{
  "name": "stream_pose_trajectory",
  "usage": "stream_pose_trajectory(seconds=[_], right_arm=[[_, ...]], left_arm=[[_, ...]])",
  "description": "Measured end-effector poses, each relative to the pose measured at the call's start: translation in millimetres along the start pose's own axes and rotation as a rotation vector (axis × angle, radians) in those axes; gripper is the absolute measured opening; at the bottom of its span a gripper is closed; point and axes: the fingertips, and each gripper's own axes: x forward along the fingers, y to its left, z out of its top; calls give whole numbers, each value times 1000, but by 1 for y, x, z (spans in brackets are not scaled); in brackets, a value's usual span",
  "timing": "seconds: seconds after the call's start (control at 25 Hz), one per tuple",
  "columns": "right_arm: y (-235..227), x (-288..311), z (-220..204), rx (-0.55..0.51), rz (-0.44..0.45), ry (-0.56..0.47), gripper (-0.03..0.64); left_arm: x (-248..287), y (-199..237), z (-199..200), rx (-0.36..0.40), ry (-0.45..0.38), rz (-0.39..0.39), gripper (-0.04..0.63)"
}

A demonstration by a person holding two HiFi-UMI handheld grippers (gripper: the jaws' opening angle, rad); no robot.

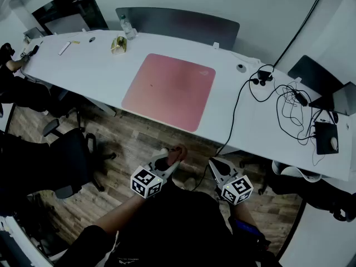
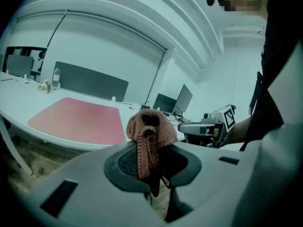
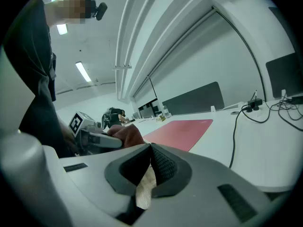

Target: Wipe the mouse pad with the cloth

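Half-hiding left claw [image 2: 150, 167]: clamped cloth [image 2: 148, 124]

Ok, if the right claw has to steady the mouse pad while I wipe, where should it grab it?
Probably its near right corner, coming from your side of the desk. The pad lies flat and thin, so only an edge offers a pinch, and that corner sits nearest the right claw, which is shut and empty.

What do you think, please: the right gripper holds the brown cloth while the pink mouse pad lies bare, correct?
Not quite: the left gripper holds the brown cloth, as the left gripper view shows; the pink mouse pad does lie bare.
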Motion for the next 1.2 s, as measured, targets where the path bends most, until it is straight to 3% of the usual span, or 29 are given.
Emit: stream_pose_trajectory(seconds=[0.36, 0.56, 0.96, 1.2], right_arm=[[11, -17, -2, -12, 18, -17, 25], [16, -27, 9, 8, 29, -85, 25], [20, -26, 5, -111, 12, -40, 21], [10, -24, 10, -83, -11, -44, 21]], left_arm=[[-4, -19, -10, 1, 3, -3, 81], [-3, -25, -8, 14, 2, -7, 81], [4, -30, -6, 22, 4, -18, 81], [12, -28, 0, 26, 16, -28, 81]])
